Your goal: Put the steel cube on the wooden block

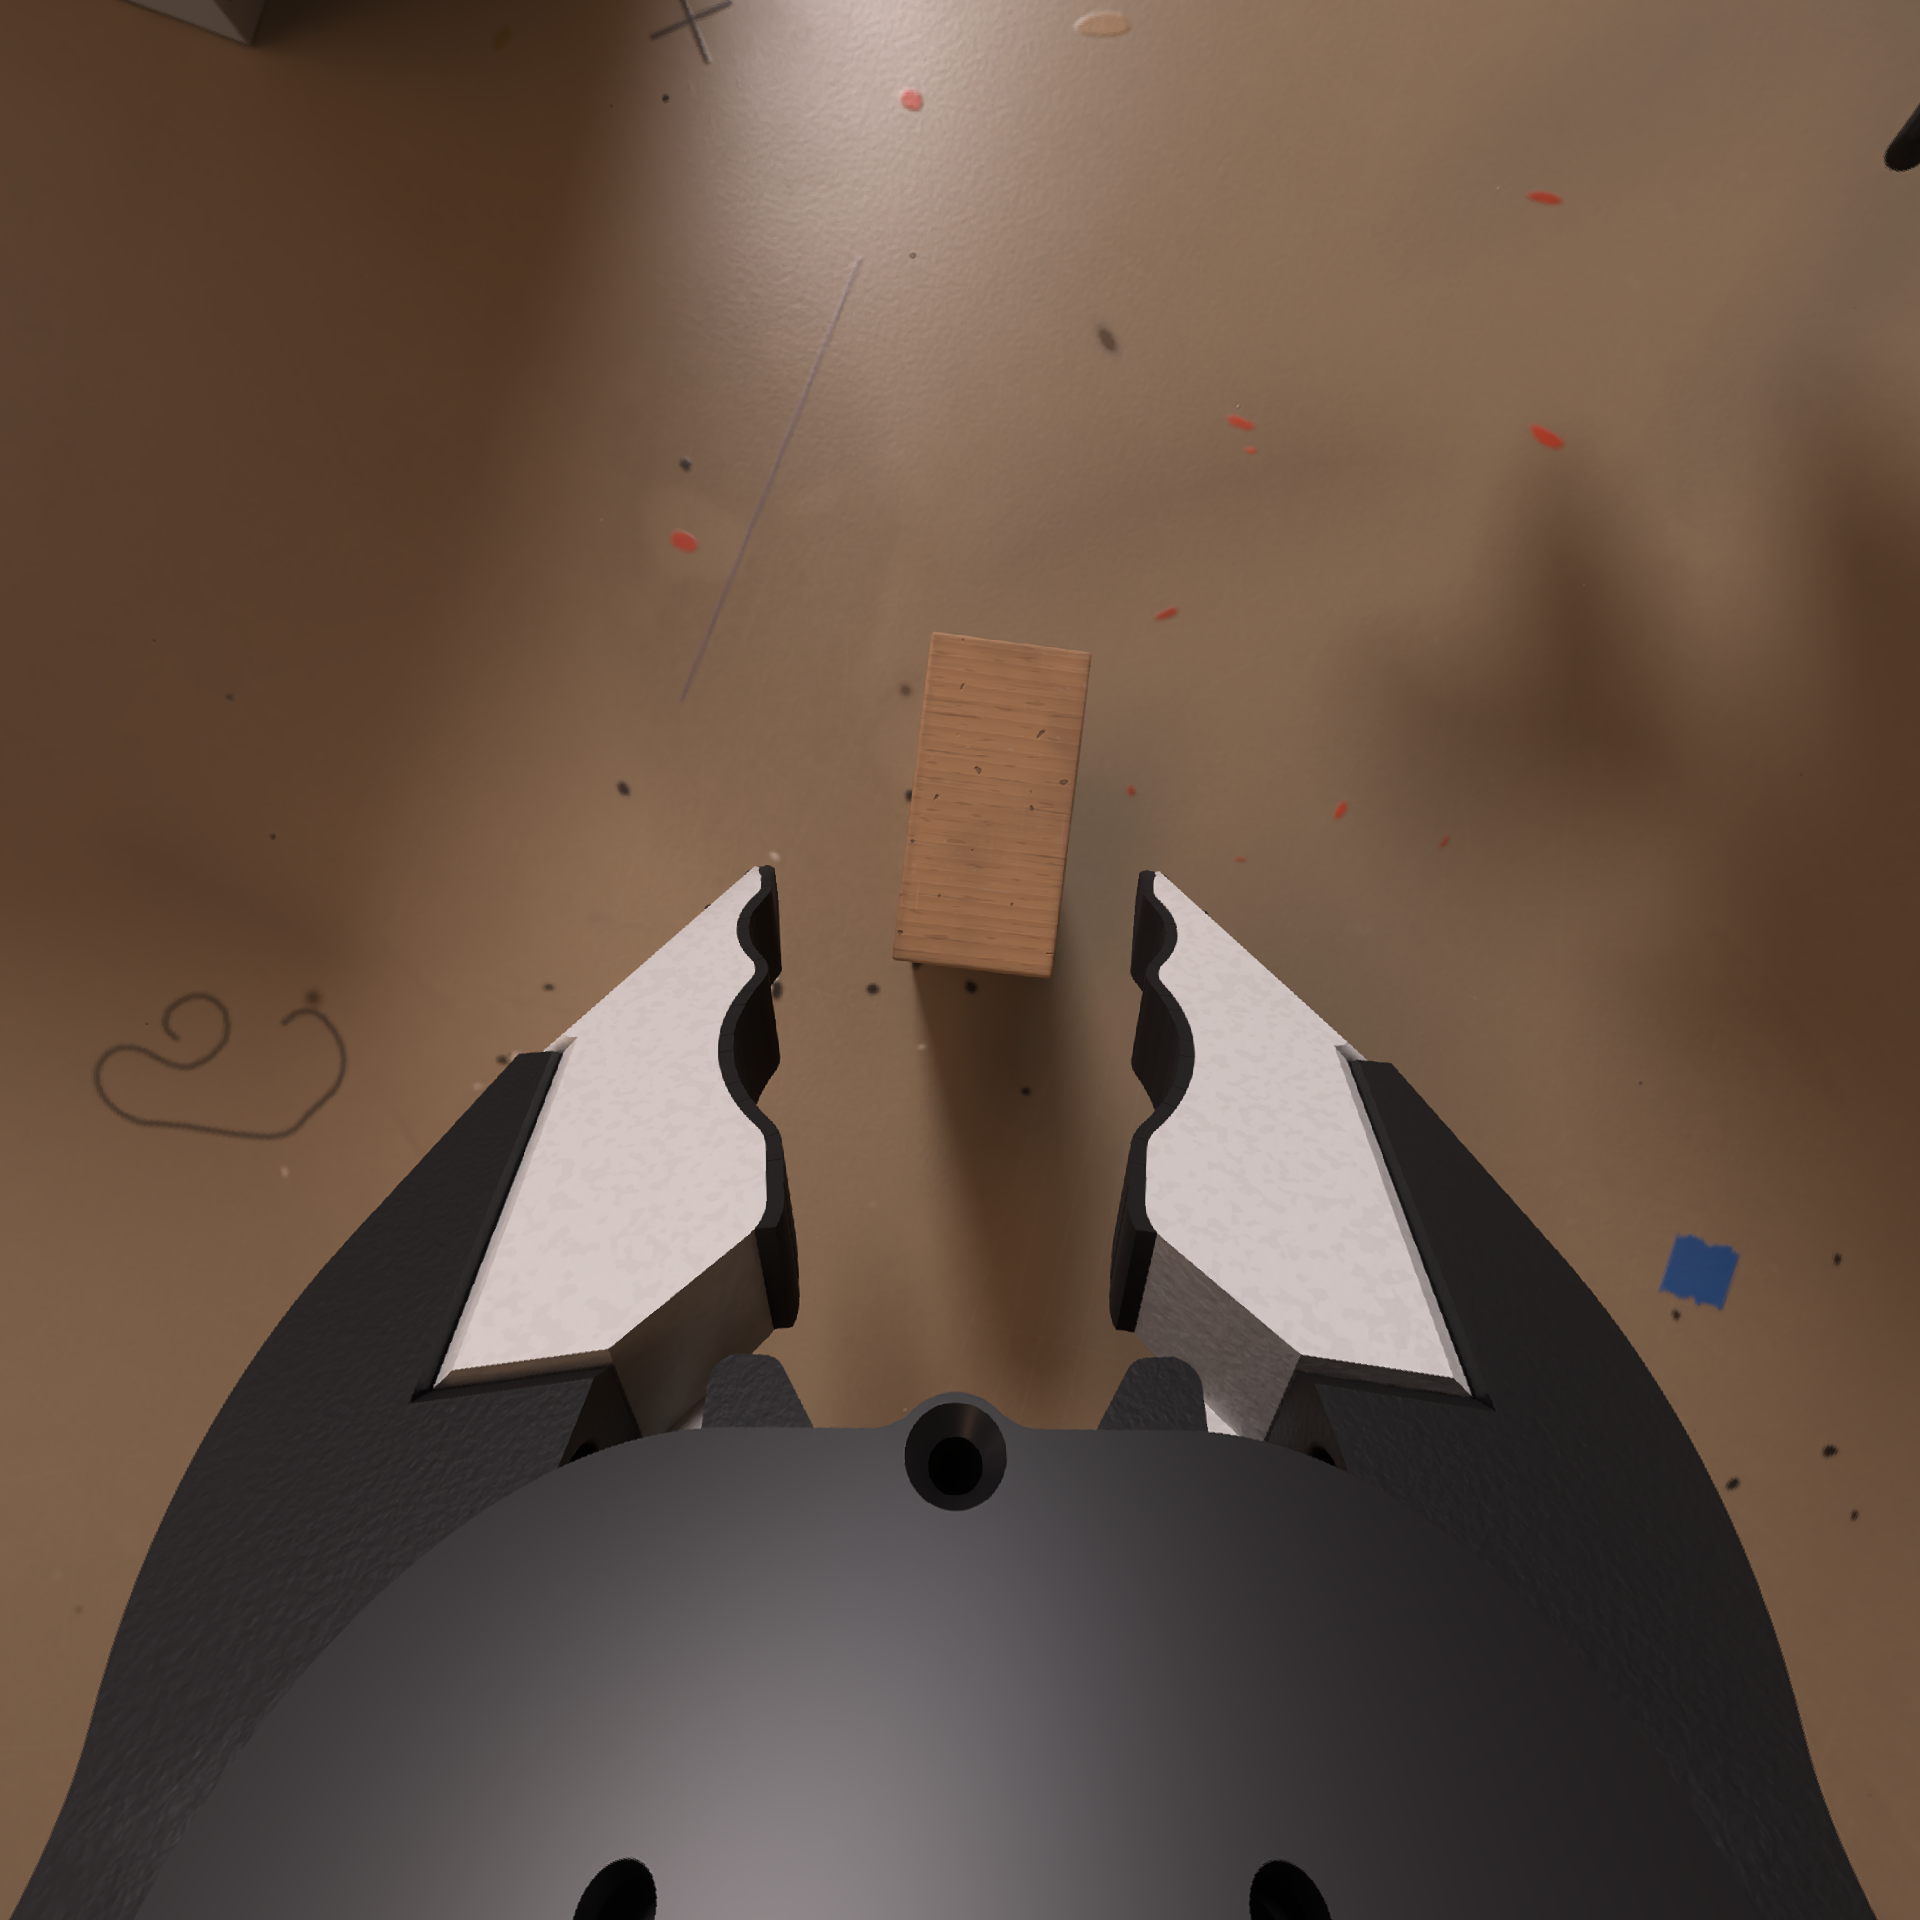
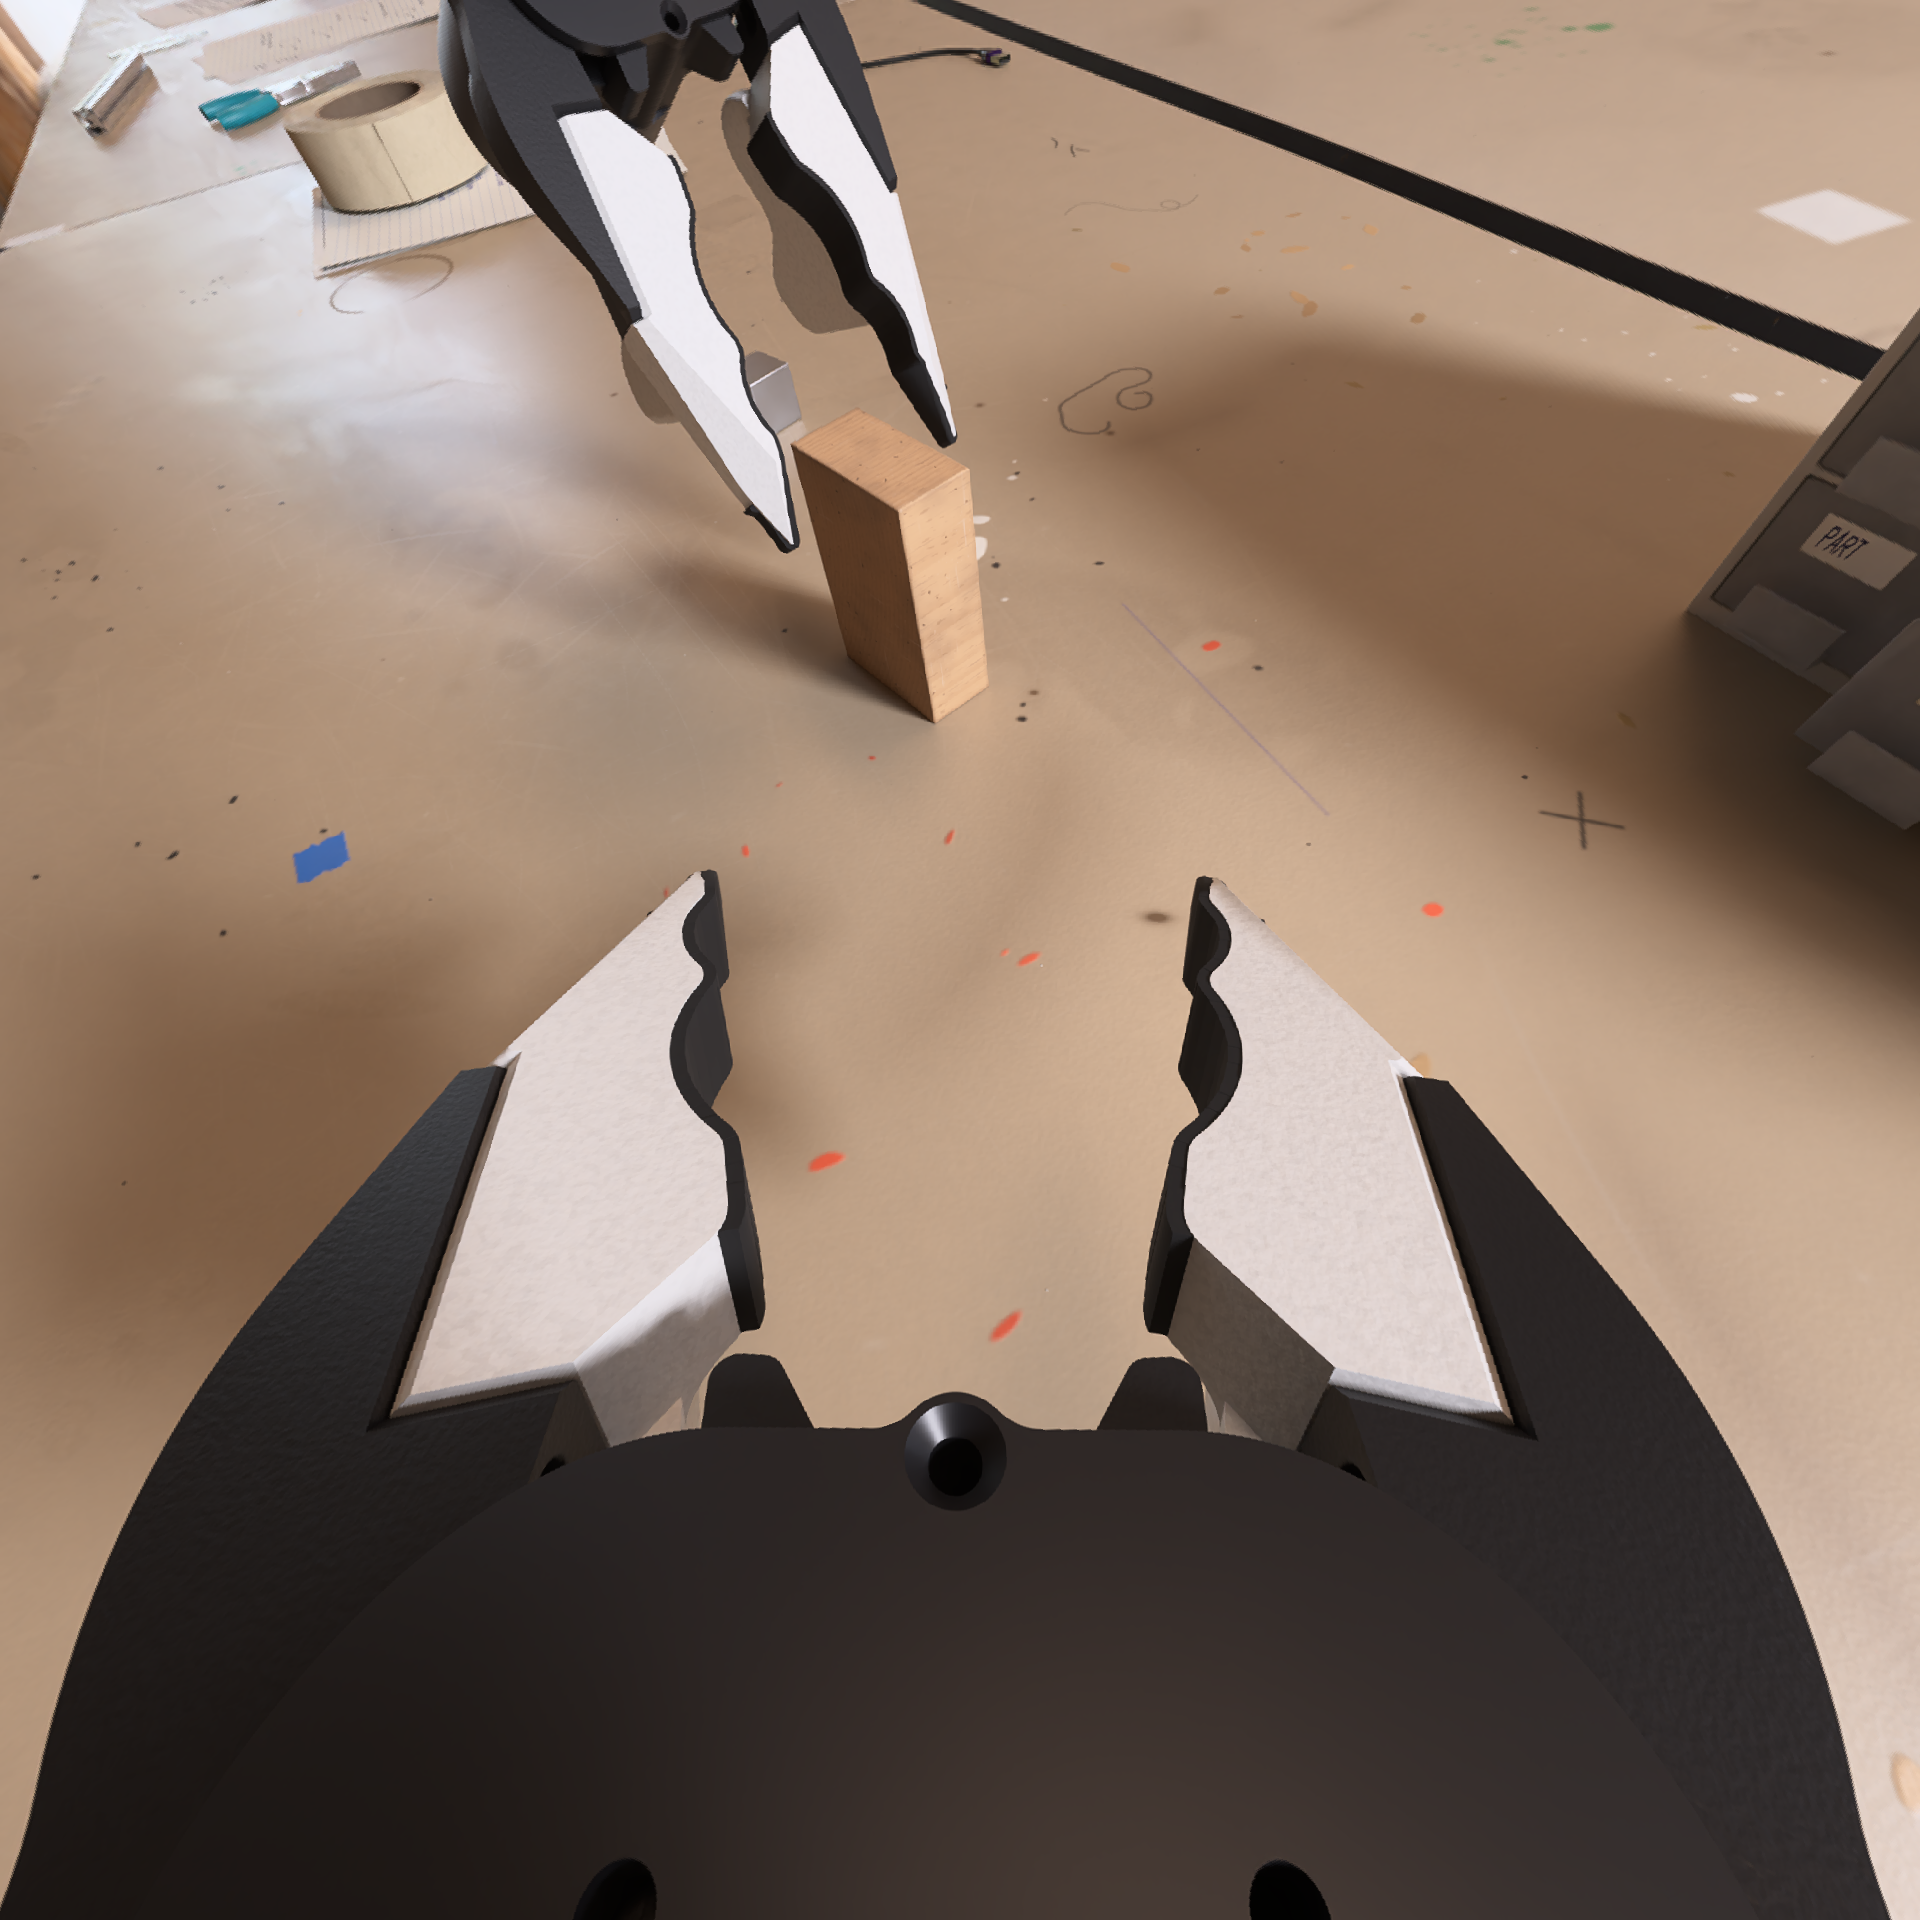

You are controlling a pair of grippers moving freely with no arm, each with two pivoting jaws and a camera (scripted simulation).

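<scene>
The wooden block (image 2: 904,582) stands upright on the tan table. In the left wrist view I look down on its top face (image 1: 992,805). The steel cube (image 2: 774,390) is small and grey and sits on the table just behind the block, partly hidden by a finger of the left gripper. It does not show in the left wrist view. My left gripper (image 1: 956,878) is open and empty, and it hovers over the block with a fingertip on either side of its top (image 2: 864,488). My right gripper (image 2: 958,881) is open and empty, low over the table and well short of the block.
A roll of tape (image 2: 384,140), a teal-handled tool (image 2: 239,107) and a metal bar (image 2: 114,94) lie at the far left. A grey drawer cabinet (image 2: 1839,582) stands at the right. A black strip (image 2: 1455,197) crosses the far table. A blue tape scrap (image 2: 320,858) lies at the left.
</scene>
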